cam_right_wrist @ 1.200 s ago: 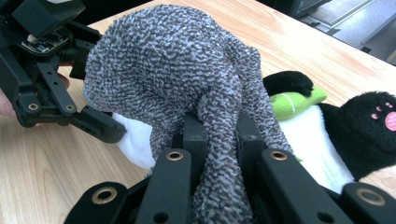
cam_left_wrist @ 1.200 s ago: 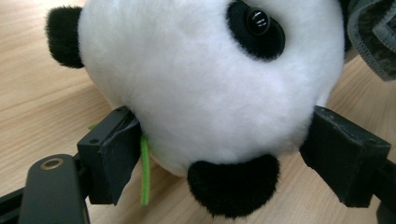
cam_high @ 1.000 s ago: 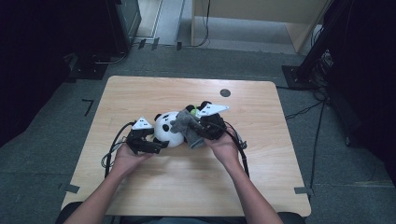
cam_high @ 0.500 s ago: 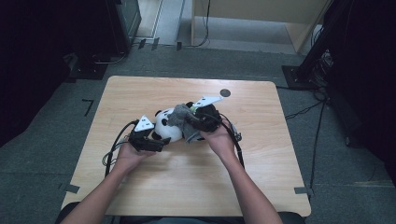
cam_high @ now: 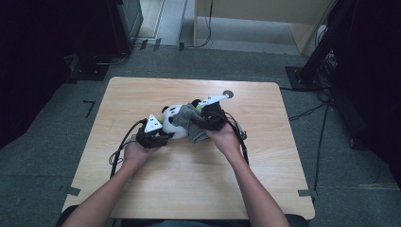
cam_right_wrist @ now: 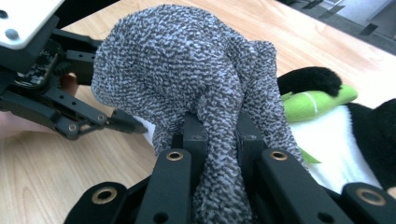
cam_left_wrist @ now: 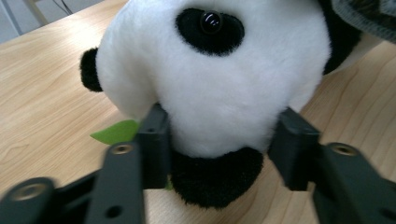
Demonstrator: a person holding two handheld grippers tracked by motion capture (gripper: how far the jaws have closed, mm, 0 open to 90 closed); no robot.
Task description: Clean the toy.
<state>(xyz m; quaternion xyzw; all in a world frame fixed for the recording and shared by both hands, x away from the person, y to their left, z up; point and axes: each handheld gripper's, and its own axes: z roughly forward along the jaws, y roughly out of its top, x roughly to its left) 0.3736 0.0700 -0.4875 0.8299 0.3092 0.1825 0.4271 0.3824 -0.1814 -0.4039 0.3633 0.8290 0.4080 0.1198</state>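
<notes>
Jaws of the left gripper (cam_left_wrist: pixel 219 154) have just been closing and are now pressed against both sides of the panda plush toy's (cam_left_wrist: pixel 215 88) white head, which is pinched between the pads. Jaws of the right gripper (cam_right_wrist: pixel 219 140) are clamped tight on a fold of the grey knitted sock (cam_right_wrist: pixel 187 79), which is draped over the panda. The toy is seen lying near the middle of the wooden table (cam_high: pixel 189 189), with a green leaf (cam_right_wrist: pixel 313 105) at its body. No brand, label or legible writing is found on the toy, sock or grippers.
</notes>
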